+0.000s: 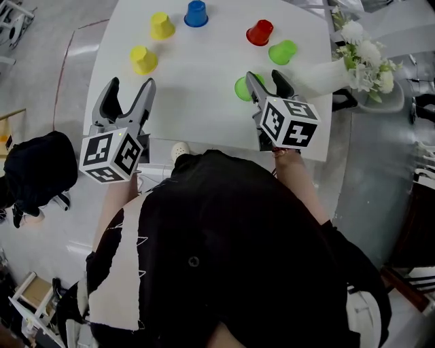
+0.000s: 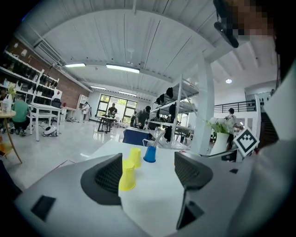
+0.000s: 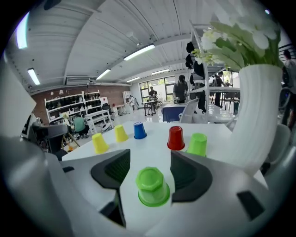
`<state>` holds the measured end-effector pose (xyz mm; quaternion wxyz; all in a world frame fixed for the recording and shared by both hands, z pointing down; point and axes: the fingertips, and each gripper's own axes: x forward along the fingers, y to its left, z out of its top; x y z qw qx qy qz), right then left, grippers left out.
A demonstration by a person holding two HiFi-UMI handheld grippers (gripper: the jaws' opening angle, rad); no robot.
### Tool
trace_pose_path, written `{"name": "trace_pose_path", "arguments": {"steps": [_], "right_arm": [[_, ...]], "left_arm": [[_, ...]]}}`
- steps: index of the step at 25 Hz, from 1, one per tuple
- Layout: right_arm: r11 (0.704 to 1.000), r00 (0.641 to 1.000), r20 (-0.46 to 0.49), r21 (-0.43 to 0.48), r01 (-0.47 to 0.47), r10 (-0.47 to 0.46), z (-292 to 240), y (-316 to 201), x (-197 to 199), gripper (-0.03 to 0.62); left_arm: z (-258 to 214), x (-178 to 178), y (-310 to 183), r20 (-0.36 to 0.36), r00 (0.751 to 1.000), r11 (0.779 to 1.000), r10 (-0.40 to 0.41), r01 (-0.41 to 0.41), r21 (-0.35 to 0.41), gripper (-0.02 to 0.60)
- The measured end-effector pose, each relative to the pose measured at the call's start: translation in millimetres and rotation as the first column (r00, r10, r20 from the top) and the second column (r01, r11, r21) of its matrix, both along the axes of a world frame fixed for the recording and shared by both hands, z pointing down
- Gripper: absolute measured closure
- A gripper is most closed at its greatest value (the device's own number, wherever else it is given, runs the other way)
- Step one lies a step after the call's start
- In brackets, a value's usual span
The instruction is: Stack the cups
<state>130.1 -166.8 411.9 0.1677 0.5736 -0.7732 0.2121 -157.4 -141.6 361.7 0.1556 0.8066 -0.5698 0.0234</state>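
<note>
**A:** What carries it all?

**B:** A white desk (image 1: 204, 75) with a white vase (image 1: 321, 72) of pale flowers (image 1: 363, 58) at its right edge.

**A:** And the grippers?

**B:** The left gripper (image 1: 131, 85) hangs at the near left edge, its jaws spread with nothing between them. The right gripper (image 1: 264, 76) is near the right edge, jaws released. A green cup (image 3: 151, 185) stands between them, and the pads seem clear of it, though its right side is a close call.

**A:** How does that cup look?

**B:** Glossy, upside down on the desk (its base, facing up, is many-sided), flaring to a round brim.

**A:** The other cups?

**B:** All are inverted and none is stacked. A second green cup (image 1: 282, 51) and a red cup (image 1: 259, 32) stand beyond it. The blue cup (image 1: 196, 13) is at the far edge. The far yellow cup (image 1: 162, 26) and near yellow cup (image 1: 143, 60) are toward the left edge.
</note>
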Motion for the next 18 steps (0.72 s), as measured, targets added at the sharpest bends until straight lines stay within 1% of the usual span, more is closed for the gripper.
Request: {"name": "trace_pose_path", "arguments": {"steps": [5, 8, 12, 18], "right_arm": [[0.996, 0.999, 0.028, 0.084, -0.025, 0.022, -38.8, -9.3, -5.8, 0.319], [0.993, 0.999, 0.028, 0.107, -0.046, 0.043, -53.3, -13.9, -8.3, 0.319], [0.993, 0.998, 0.002, 0.102, -0.067, 0.067, -56.4, -16.3, -11.6, 0.319], [0.989, 0.991, -0.024, 0.067, -0.128, 0.13, -48.6, -12.8, -7.4, 0.319]], "left_arm": [[24.3, -9.1, -25.3, 0.059, 0.997, 0.998, 0.039, -0.036, -0.041, 0.224], [42.1, -12.4, -40.7, 0.07, 0.995, 0.995, 0.076, -0.07, -0.078, 0.224], [63.6, -14.6, -59.2, 0.067, 0.991, 0.986, 0.118, -0.109, -0.123, 0.224], [81.9, -16.7, -82.8, 0.09, 0.983, 0.977, 0.162, -0.147, -0.154, 0.232]]}}
